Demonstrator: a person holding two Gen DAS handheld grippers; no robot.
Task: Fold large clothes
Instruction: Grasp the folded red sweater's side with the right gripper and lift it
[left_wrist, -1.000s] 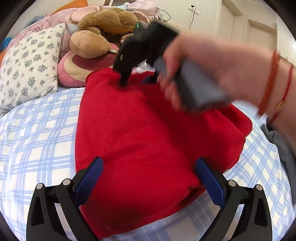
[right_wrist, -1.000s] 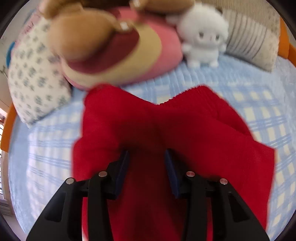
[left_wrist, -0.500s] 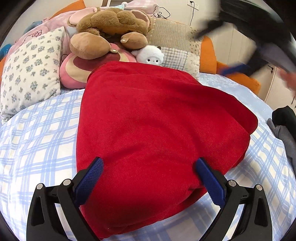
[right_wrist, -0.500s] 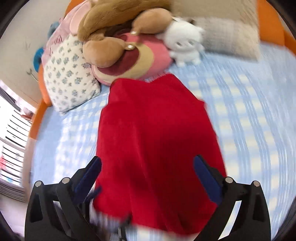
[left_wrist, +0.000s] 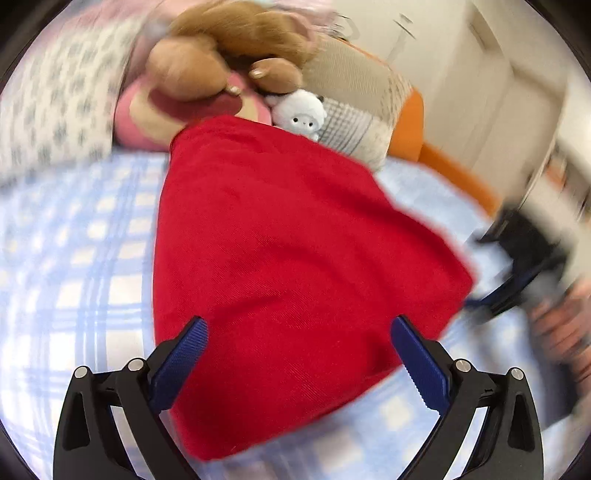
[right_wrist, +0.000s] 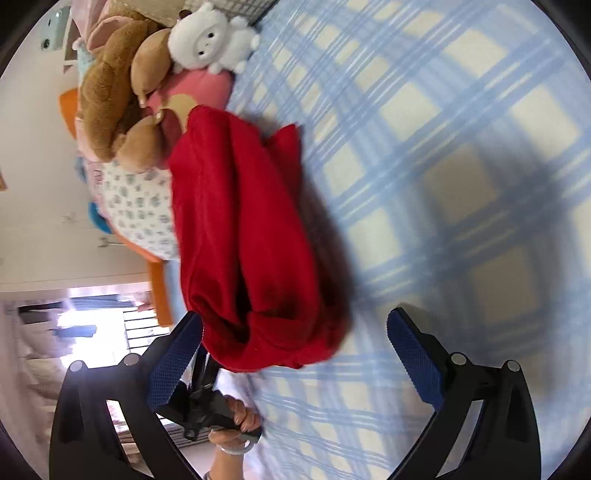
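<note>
In the left wrist view, the left gripper (left_wrist: 297, 349) is angling downward with its blue pads spread wide and pinching nothing; the red garment (left_wrist: 280, 258) is showing between and beyond them, lying as a folded bundle on the blue plaid bedspread (left_wrist: 74, 258). Whether the pads are resting on the cloth or hanging just above it is hard to tell.

In the right wrist view, the right gripper (right_wrist: 295, 347) is rolled sideways, so the room is appearing tipped over, and its jaws are likewise standing fully apart and empty. The garment's near end is sitting just beyond the left pad, showing stacked layers and a loose fold, while the right pad is hovering over bare bedspread. Just below the left pad, the left hand (right_wrist: 240, 421) is gripping a black handle, partly cut off by the gripper's own frame.

At the right edge of the left view, the right hand (left_wrist: 565, 328) and its dark gripper body are smeared by motion blur, so their pose is not readable there.

Farther off, the garment's far end is lying close to a pink cushion (left_wrist: 162, 114). A brown plush toy (left_wrist: 236, 48), a small white plush (left_wrist: 301, 114) and a floral pillow (left_wrist: 55, 110) are heaped at the head of the bed, all softened by blur.
</note>
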